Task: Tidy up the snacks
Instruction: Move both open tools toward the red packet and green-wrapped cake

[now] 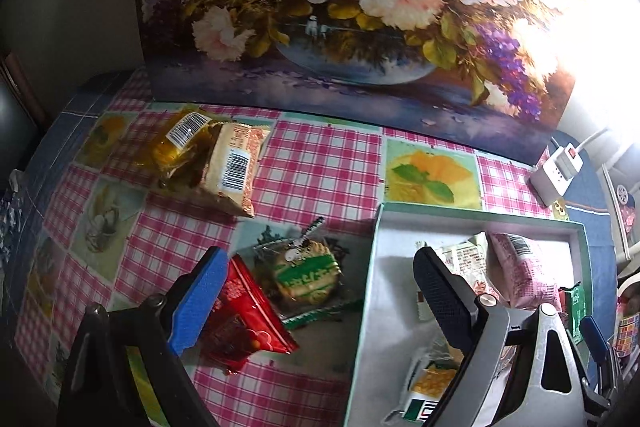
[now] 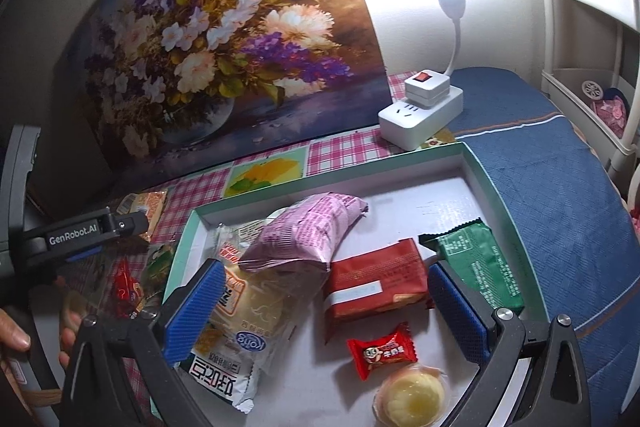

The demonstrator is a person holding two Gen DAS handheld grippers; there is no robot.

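My left gripper is open above the checked tablecloth, over a red snack packet and a clear-wrapped green-labelled biscuit. A yellow packet and an orange barcoded packet lie farther back left. My right gripper is open and empty over the white tray, around a red biscuit pack. The tray also holds a pink pack, a bread bag, a green pack, a small red candy and a yellow jelly cup.
A flower painting leans against the wall behind the table. A white power strip with a lamp stands at the back right. A blue cloth covers the table's right side. The tray's green rim lies right of the loose snacks.
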